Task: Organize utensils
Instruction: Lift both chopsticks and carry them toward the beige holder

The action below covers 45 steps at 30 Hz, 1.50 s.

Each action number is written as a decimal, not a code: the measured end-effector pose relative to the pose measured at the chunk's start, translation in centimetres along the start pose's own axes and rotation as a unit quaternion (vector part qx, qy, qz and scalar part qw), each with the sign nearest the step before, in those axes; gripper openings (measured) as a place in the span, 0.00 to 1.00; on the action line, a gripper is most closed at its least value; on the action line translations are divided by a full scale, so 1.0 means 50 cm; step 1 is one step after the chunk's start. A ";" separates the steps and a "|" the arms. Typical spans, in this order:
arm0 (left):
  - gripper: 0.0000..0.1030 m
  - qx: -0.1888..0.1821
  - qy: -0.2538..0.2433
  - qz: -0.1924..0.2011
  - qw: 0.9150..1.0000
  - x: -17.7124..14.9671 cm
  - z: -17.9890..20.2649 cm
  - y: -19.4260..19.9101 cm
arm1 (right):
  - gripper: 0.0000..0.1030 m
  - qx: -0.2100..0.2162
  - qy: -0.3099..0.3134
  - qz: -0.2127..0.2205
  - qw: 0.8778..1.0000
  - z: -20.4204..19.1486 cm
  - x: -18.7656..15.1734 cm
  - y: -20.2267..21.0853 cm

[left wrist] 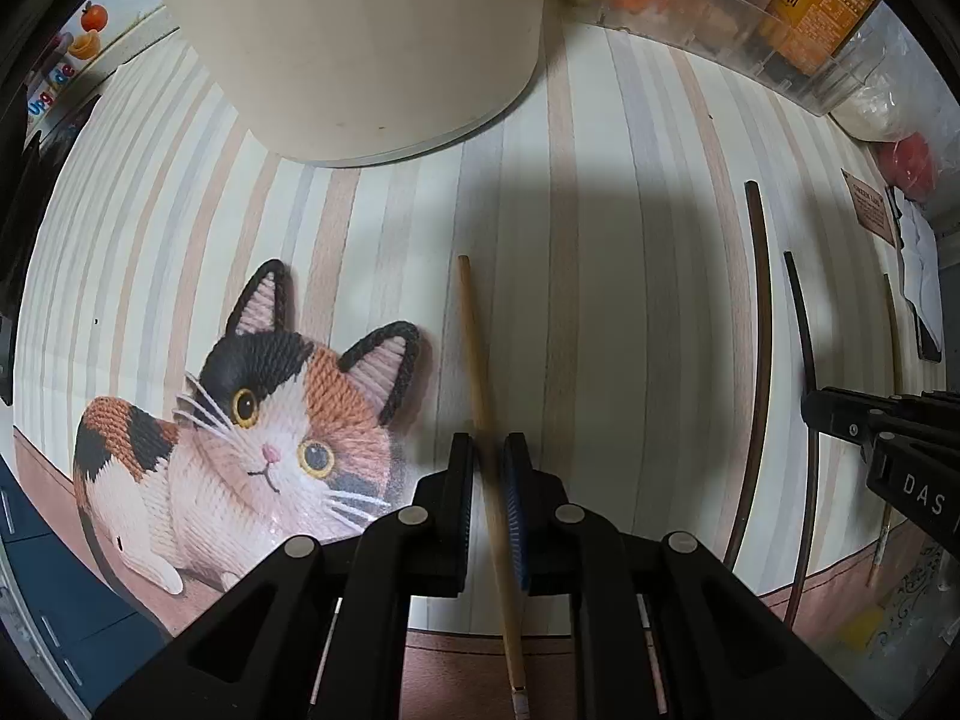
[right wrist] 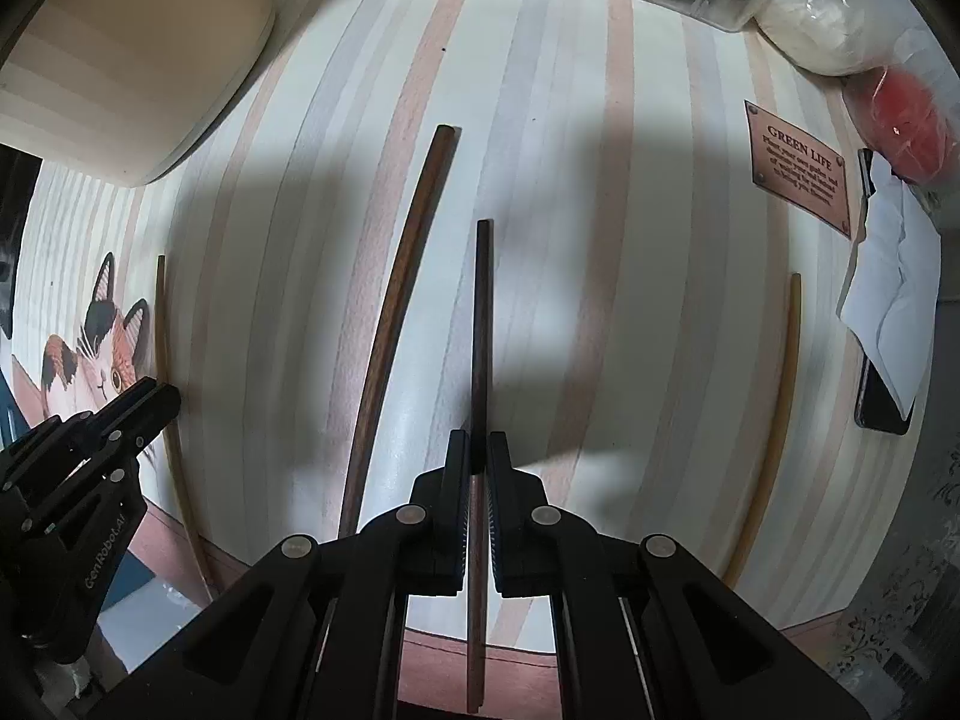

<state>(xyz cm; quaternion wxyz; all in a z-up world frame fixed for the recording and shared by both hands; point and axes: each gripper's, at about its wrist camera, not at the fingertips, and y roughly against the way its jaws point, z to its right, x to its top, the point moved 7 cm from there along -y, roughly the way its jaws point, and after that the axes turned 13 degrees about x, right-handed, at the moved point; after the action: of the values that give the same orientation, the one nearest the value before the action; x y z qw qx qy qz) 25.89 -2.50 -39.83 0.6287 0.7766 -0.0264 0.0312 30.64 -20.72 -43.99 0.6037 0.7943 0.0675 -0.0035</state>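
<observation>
Left tongs (left wrist: 487,450): clamped on light chopstick (left wrist: 474,348). Right tongs (right wrist: 478,450): clamped on dark chopstick (right wrist: 482,324). Second dark chopstick (right wrist: 402,312) lies left of it on striped surface (right wrist: 630,300).

**Both grippers pointed down, each clamped on a chopstick**

The left gripper (left wrist: 487,468) is held pointing straight down, its jaws drawn nearly together on a light wooden chopstick (left wrist: 477,372) that passes between the pads. The right gripper (right wrist: 478,462) is likewise aimed downward, its jaws closed on a dark chopstick (right wrist: 482,324). Each gripper is seen at the edge of the other's view, so they are held side by side, apparently near one another. No hand or sleeve can be made out.
</observation>
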 end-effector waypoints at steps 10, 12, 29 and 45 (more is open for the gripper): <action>0.04 -0.007 0.002 0.020 1.000 0.006 -0.008 0.009 | 0.05 -0.009 -0.005 0.037 0.999 -0.019 -0.016 0.005; 0.04 -0.012 0.005 0.037 0.999 0.007 -0.017 0.034 | 0.05 0.003 -0.008 0.063 0.998 -0.017 -0.023 0.028; 0.04 -0.052 0.011 0.151 0.987 0.021 -0.057 0.235 | 0.04 0.048 -0.009 0.212 0.976 -0.043 -0.080 0.234; 0.04 -0.039 0.048 0.246 0.967 0.098 -0.111 0.376 | 0.00 0.075 0.044 0.346 0.934 -0.145 -0.031 0.412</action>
<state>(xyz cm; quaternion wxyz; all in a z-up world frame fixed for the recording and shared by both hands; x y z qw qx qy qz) 29.16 -1.02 -19.93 0.6317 0.7190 -0.1874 0.2211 30.86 -19.33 -22.16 0.5023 0.8111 -0.1858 0.2354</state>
